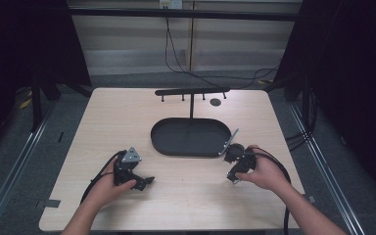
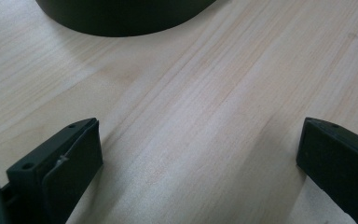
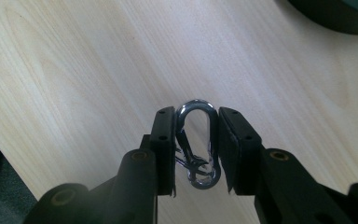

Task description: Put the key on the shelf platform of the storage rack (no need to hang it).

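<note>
A silver carabiner (image 3: 196,140) stands between the two black jaws of my right gripper (image 3: 196,114), which is shut on its long sides a little above the wooden table. In the high view the right gripper (image 1: 236,170) is held just off the right end of the black oval tray (image 1: 162,143). My left gripper (image 1: 144,182) rests low over the table at the front left of the tray. Its jaws stand wide open with only bare wood between the fingertips (image 2: 86,135). The carabiner is too small to make out in the high view.
The tray's dark rim (image 2: 121,21) lies ahead of the left gripper. Behind the tray rises a black stand with a crossbar carrying several pegs (image 1: 192,91). A small black disc (image 1: 215,102) lies near it. Cables trail from both grippers toward the table's front edge.
</note>
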`<state>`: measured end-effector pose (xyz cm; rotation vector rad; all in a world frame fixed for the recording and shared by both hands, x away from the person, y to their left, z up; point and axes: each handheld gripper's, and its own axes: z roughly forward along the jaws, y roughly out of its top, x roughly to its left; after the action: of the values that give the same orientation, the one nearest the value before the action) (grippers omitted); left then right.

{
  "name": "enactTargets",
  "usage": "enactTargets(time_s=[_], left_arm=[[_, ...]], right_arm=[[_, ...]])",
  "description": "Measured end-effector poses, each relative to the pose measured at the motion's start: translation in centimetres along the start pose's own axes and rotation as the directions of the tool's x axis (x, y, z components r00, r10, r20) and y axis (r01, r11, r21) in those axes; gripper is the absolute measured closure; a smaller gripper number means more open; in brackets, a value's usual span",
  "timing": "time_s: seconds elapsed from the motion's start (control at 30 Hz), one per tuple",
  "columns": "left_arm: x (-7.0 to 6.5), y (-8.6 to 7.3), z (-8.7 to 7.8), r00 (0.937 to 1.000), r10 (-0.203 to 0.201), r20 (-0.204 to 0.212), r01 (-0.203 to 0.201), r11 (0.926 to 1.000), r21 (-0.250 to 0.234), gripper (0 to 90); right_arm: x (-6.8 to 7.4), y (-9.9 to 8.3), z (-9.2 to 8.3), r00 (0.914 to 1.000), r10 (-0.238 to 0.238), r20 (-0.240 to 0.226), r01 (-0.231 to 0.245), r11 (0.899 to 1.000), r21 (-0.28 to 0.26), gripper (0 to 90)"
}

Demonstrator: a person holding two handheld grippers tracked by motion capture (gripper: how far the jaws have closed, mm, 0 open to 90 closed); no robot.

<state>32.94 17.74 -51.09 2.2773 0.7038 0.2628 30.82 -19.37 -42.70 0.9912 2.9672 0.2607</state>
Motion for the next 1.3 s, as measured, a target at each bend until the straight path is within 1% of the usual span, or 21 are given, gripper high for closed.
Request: enactTargets(time_s=[0.1,0.2,0.23,0.33,0.47,0.5,0.63,0.73,0.77,0.93,1.3], left_arm=[[0.0,0.0,0.0,1.0,0.0,0.0,0.0,1.0,0.0,0.0],[0.0,0.0,0.0,1.0,0.001,-0.001,-0.001,1.0,-0.001,0.0],[0.0,0.0,0.0,1.0,0.001,0.0,-0.001,1.0,0.0,0.0],[0.0,0.0,0.0,1.0,0.001,0.0,-0.001,1.0,0.0,0.0],[0.0,0.0,0.0,1.0,0.001,0.0,-0.001,1.0,-0.001,0.0],[0.0,0.0,0.0,1.0,-0.002,0.006,0.002,1.0,-0.004,0.0],[0.0,0.0,0.0,1.0,-0.001,0.007,0.001,1.0,-0.004,0.0],[-0.1,0.0,0.0,1.0,0.0,0.009,0.0,1.0,-0.003,0.0],[-0.1,0.0,0.0,1.0,0.0,0.01,0.0,1.0,-0.002,0.0],[-0.1,0.0,0.0,0.9999,0.004,0.01,-0.004,1.0,-0.002,0.0],[-0.1,0.0,0.0,1.0,-0.002,0.009,0.002,1.0,-0.009,0.0]], right_arm=[[-0.1,0.2,-0.5,1.0,-0.002,0.0,0.002,1.0,0.009,68.4],[-0.3,0.4,-0.9,1.0,-0.004,0.006,0.004,1.0,0.006,68.4],[-0.4,0.5,-1.1,1.0,-0.006,0.001,0.006,1.0,0.012,68.4],[-0.4,0.6,-1.3,1.0,-0.005,0.002,0.005,1.0,0.006,68.4],[-0.7,0.9,-2.0,1.0,-0.003,0.007,0.003,1.0,-0.002,68.4],[-0.8,1.1,-2.3,1.0,-0.003,0.009,0.003,1.0,0.001,68.4],[-1.0,1.3,-2.6,1.0,-0.004,0.009,0.004,1.0,-0.005,68.4],[-1.1,1.7,-2.8,0.9999,-0.006,0.01,0.005,1.0,0.007,68.4],[-1.1,1.9,-2.8,0.9998,-0.011,0.013,0.011,1.0,0.0,68.4],[-1.3,2.4,-3.1,0.9999,-0.01,0.007,0.01,1.0,0.006,68.4],[-2.2,3.5,-3.8,0.9999,-0.001,0.012,0.001,1.0,-0.01,68.4]])
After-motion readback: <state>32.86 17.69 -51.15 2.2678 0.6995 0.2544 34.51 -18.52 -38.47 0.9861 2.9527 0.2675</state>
